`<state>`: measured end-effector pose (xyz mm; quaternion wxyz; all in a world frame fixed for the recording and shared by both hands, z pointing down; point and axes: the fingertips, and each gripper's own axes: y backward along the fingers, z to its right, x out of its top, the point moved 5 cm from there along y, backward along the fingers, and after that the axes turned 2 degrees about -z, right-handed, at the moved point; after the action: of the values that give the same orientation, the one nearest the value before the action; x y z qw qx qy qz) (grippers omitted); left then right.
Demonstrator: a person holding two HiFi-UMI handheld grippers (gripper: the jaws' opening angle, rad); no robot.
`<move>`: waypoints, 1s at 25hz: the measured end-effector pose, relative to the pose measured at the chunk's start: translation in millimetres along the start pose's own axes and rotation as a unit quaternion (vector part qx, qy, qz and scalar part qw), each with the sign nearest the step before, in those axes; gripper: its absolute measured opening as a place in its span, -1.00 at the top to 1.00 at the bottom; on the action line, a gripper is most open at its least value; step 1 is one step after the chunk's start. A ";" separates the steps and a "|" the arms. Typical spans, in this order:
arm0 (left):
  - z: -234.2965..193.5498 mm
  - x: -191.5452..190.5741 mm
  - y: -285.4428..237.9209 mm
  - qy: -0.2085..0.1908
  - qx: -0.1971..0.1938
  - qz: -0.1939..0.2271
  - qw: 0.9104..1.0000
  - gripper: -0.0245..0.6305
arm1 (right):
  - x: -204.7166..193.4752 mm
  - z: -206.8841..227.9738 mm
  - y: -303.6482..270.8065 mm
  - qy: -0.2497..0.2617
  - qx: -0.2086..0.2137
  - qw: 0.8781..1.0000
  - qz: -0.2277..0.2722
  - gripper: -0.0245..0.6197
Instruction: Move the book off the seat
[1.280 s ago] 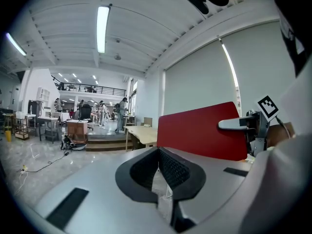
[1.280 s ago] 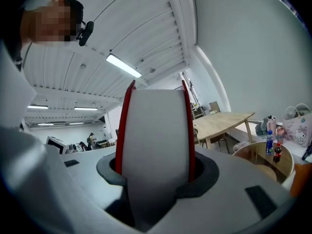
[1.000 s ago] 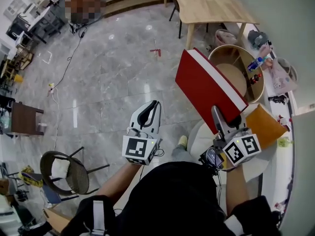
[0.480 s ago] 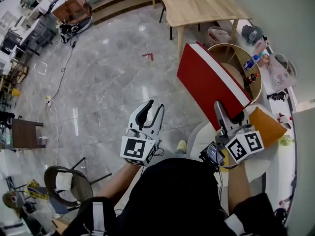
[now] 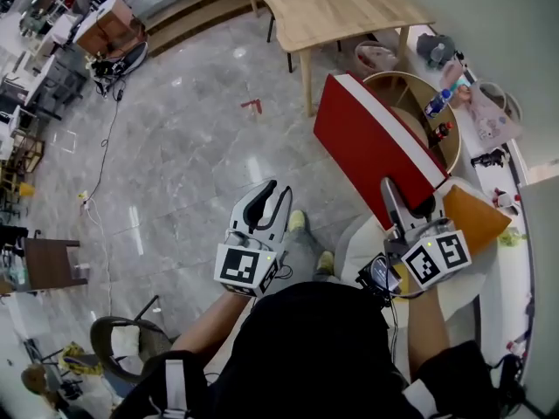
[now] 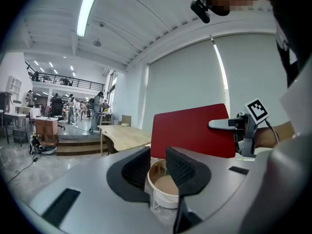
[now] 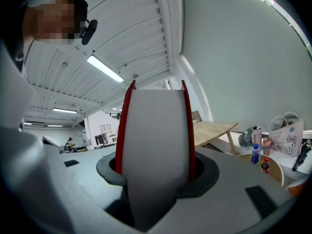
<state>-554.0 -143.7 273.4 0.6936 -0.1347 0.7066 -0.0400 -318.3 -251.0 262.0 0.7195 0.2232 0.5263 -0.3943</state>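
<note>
A large red book [image 5: 367, 151] with white page edges is held tilted in the air, and my right gripper [image 5: 405, 206] is shut on its lower end. In the right gripper view the book [image 7: 156, 140] fills the space between the jaws, pressed on both covers. My left gripper [image 5: 266, 192] hovers over the floor to the book's left; its jaws are closing with nothing between them. The left gripper view shows the left gripper [image 6: 158, 162] empty, with the book [image 6: 190, 130] and the right gripper [image 6: 234, 126] beyond it. The white seat [image 5: 358, 244] lies below the book.
An orange cushion [image 5: 476, 221] rests on the seat's right side. A round wooden stand [image 5: 419, 103] with bottles [image 5: 434, 105] is behind the book. A wooden table [image 5: 332, 7] stands farther back. A dark chair [image 5: 122, 339] sits at lower left on the grey marble floor.
The left gripper's jaws have parted from shut. The right gripper keeps the book gripped in about the same place; the head view has drifted a little across the room.
</note>
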 end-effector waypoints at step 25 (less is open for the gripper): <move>-67.8 43.8 -199.6 -0.030 -0.207 0.003 0.978 0.88 | 41.5 67.9 -70.9 -0.016 -0.206 0.976 0.066 0.19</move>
<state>-594.4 -355.0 281.9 0.6718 -0.2746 0.6787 0.1130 -330.1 -356.6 253.5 0.7829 0.0983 0.5687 -0.2324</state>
